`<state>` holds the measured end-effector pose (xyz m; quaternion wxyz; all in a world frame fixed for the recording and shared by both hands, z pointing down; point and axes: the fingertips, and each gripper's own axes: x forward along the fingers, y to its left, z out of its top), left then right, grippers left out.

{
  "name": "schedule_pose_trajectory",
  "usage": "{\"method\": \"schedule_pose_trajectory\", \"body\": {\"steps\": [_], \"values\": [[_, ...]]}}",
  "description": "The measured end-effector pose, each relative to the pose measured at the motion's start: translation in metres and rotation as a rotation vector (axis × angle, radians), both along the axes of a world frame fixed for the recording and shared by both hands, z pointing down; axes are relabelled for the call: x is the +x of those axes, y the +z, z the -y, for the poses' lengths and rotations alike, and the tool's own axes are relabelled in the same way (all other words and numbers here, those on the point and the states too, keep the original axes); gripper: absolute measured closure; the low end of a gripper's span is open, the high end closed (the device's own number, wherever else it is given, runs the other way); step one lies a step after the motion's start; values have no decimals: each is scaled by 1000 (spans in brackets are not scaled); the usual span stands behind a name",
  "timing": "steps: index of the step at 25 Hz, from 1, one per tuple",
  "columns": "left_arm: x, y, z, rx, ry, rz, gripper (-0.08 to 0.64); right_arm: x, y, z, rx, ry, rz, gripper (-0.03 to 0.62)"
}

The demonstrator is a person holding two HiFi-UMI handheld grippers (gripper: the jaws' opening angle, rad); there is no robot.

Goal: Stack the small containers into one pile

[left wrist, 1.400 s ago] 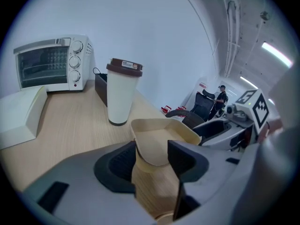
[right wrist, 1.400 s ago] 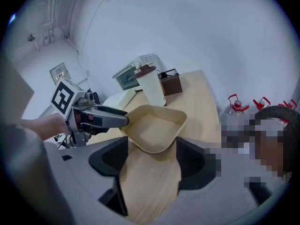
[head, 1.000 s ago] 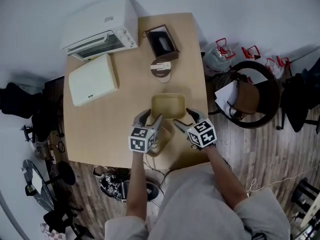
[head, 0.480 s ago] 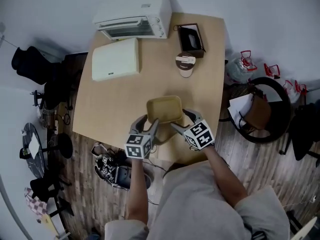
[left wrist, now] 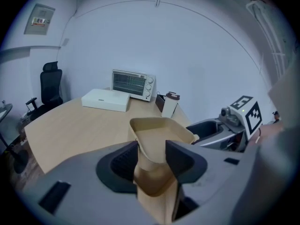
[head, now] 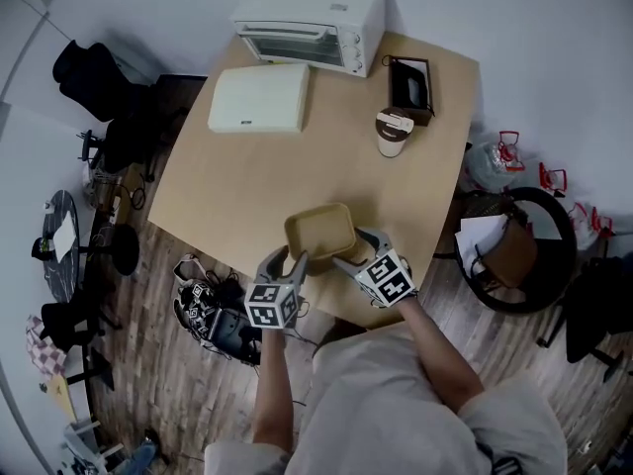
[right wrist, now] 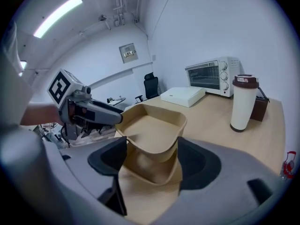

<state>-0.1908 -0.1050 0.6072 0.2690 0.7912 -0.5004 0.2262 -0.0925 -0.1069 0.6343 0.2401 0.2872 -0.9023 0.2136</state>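
I have one gripper on each side of the pile, which sits close to the table's near edge, toward its right corner, where both my arms reach it easily. It is two tan containers nested together. The top container rides tilted and high in the bottom container, so I judge it isn't fully seated yet.

My right gripper is clamped wide across the pile, with the bottom container's walls filling the gap between its pads. I take that as the steadying hold. My left gripper has just been closing, and its pads now pinch the pile's opposite corner, where the two walls overlap. From there it can square the top one up.

Holding from both sides lets me level and press the containers without the pile skating off the edge. The oven, box and cup stand along the far edge, well apart from my work.
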Motion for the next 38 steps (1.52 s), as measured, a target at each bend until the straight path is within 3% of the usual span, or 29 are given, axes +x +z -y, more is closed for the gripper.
{"method": "schedule_pose_trajectory", "body": {"steps": [12, 21, 30, 38], "values": [[4, 28, -46, -8, -129, -9, 388, -2, 2, -23, 94, -175, -95, 225], [1, 36, -51, 6, -234, -67, 388, 1, 29, -39, 93, -295, -151, 224], [-4, 40, -47, 13, -276, -113, 388, 0, 39, -39, 137, -357, -216, 225], [0, 53, -48, -7, -260, -125, 390, 4, 50, -36, 178, -377, -273, 225]]}}
